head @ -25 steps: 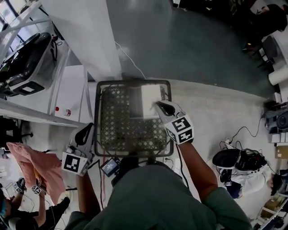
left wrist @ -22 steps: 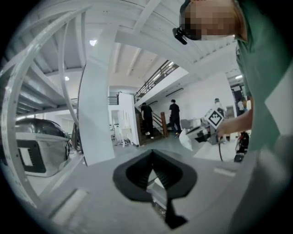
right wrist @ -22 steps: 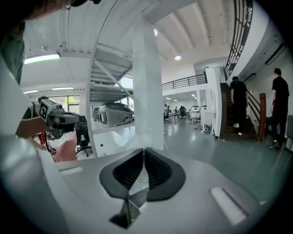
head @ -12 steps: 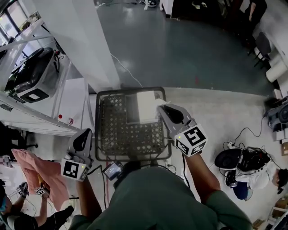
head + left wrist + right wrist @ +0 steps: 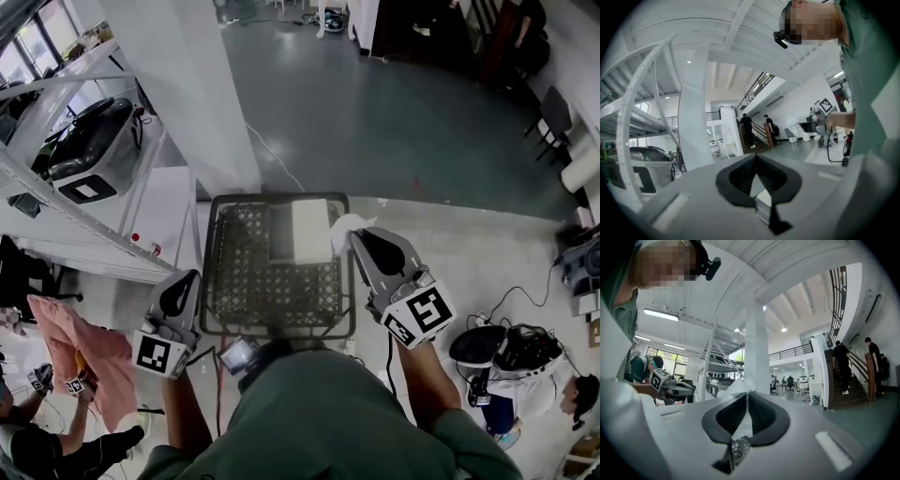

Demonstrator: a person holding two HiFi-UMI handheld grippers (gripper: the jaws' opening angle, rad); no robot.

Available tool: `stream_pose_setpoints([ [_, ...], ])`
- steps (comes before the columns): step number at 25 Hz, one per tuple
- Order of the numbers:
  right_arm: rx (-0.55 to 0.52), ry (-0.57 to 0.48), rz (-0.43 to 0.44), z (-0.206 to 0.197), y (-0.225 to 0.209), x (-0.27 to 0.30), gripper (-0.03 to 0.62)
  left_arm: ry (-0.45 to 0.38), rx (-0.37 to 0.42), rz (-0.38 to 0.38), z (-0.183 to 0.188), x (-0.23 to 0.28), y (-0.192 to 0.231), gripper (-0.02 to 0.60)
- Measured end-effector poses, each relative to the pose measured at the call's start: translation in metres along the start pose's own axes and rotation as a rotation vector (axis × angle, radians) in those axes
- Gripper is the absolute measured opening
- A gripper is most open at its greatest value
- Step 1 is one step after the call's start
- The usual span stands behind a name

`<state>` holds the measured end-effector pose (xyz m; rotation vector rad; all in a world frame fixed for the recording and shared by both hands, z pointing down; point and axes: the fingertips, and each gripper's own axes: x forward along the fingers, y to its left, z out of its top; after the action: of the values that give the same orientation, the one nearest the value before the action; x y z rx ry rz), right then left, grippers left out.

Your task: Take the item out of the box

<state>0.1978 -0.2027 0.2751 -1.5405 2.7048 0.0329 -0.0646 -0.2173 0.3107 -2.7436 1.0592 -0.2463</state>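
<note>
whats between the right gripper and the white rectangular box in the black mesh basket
A crumpled white tissue, pinched in the right gripper, fills the gap to the white box, seen in the head view.

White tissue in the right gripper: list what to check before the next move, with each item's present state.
1. Right gripper jaws closed on the thin white tissue: ok.
2. Tissue fully free of the white rectangular box: cannot tell; in the head view it sits right against the box's edge.
3. Tissue in one piece: cannot tell.
4. Box sitting inside the black wire basket: ok.
5. Left gripper outside the basket, jaws together with nothing between them: ok.
</note>
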Motion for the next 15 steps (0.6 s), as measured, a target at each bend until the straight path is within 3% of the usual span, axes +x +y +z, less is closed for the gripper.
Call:
stream_pose_setpoints([
  [15, -0.003, 0.002, 0.043, -0.0057, 0.0046, 0.0011, 0.017, 0.002, 0.008, 0.021, -0.002, 0.0026, -0.0051, 0.002],
])
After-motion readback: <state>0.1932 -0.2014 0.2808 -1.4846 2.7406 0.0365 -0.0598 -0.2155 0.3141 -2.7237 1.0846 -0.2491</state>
